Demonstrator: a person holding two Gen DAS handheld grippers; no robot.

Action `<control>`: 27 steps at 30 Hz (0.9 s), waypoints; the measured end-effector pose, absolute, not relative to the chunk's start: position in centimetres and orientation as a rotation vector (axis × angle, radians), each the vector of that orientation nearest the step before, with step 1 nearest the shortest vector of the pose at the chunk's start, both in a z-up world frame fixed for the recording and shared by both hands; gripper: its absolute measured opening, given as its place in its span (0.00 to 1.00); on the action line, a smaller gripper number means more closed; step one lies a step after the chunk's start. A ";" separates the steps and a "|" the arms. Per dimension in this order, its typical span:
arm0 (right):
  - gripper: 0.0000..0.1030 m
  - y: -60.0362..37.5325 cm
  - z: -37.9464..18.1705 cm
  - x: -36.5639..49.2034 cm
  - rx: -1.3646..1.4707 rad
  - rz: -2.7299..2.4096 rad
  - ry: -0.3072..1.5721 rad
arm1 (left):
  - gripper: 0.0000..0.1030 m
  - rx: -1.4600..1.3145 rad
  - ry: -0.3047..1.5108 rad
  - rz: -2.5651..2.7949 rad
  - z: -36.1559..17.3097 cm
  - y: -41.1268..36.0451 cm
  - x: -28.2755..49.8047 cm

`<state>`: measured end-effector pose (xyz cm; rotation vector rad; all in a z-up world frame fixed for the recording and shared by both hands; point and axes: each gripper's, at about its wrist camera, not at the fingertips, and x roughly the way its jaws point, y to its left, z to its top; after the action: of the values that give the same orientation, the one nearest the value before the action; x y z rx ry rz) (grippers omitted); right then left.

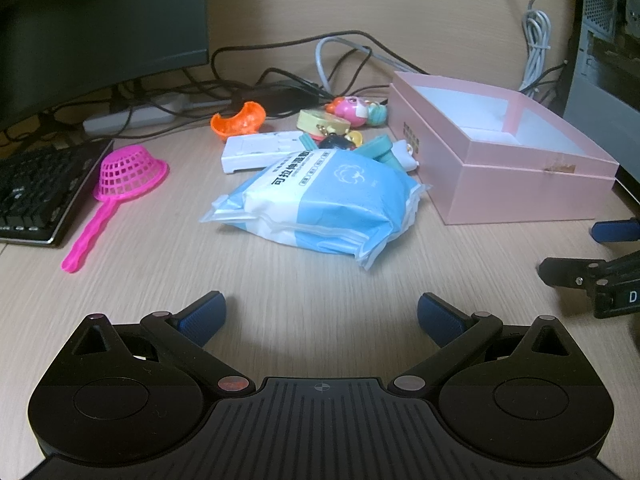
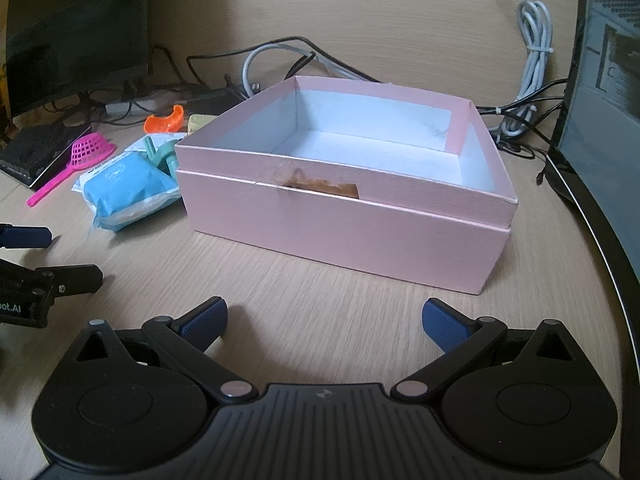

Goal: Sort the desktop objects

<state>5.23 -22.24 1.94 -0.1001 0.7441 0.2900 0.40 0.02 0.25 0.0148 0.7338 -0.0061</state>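
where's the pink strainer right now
The pink strainer lies on the desk at the left of the left wrist view, between the keyboard and the blue tissue pack, its handle pointing toward the camera.

Light wood-grain desk (image 1: 280,280) beneath a dark monitor (image 1: 100,20) and tangled cables (image 1: 280,76).

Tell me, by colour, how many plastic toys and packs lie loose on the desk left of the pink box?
Pink: 1, the strainer
Orange: 1, the curved piece
Blue and white: 1, the tissue pack
White: 1, the flat case
Small toy heap: too tangled to count
Total countable: 4
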 end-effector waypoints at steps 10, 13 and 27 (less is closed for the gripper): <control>1.00 -22.0 4.4 4.8 -0.051 0.359 0.778 | 1.00 0.016 0.697 -0.003 2.6 1.4 0.5; 1.00 -21.2 6.3 3.5 -0.101 0.368 0.686 | 1.00 0.076 0.703 -0.041 3.2 0.3 2.6; 0.45 -12.1 10.3 5.9 -0.388 0.464 0.572 | 1.00 0.205 0.731 0.188 3.1 6.5 6.1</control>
<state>5.87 -12.06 10.30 -0.3881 0.5721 0.4639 6.13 6.51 3.15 0.2054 0.7307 0.1876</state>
